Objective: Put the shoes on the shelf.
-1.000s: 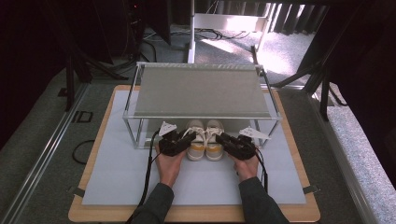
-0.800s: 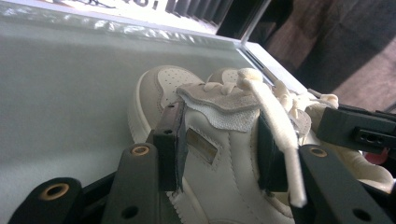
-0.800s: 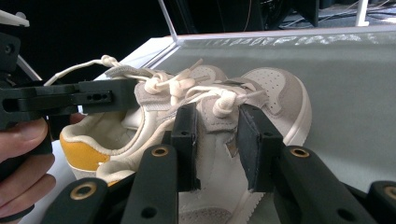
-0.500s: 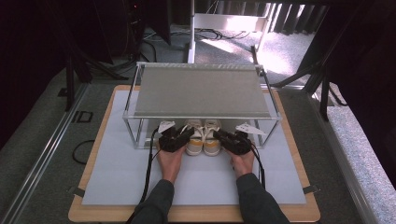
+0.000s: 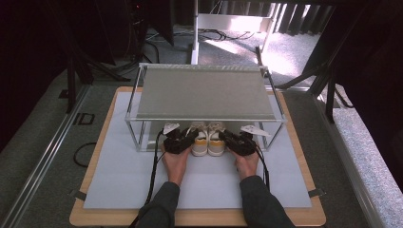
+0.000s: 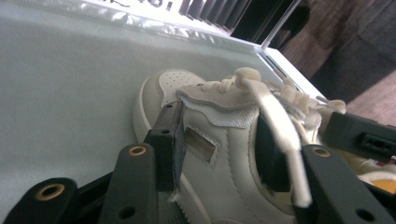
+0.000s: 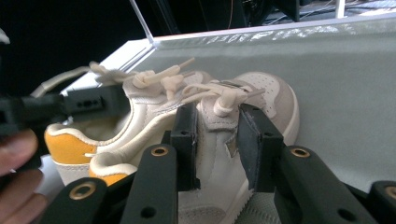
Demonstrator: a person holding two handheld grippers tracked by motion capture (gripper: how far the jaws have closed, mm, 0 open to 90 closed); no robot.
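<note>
1. The pair of shoes (image 5: 207,137), white with yellow heels, sits side by side on the pale mat (image 5: 119,175), toes tucked under the front edge of the metal shelf rack (image 5: 204,95), heels toward the person.
2. Left gripper (image 5: 183,141) is in at the left shoe (image 6: 219,154), jaws clamped across its upper: one pad presses the outer side panel, the other sits inside the collar by the tongue, a lace draped over it.
3. Right gripper (image 5: 234,141) mirrors that on the right shoe (image 7: 233,126): jaws narrowed onto the tongue and lace area, the knotted lace bunched just above the pads.
4. From above, the left hand (image 5: 177,162) and right hand (image 5: 246,164) flank the pair, forearms in dark sleeves coming in from the near edge.
5. In the right gripper view, the other gripper's black jaw reaches across the neighbouring shoe's opening, fingers at the frame's left edge.
6. Both shoes rest flat on the mat, touching each other along their inner sides.
</note>
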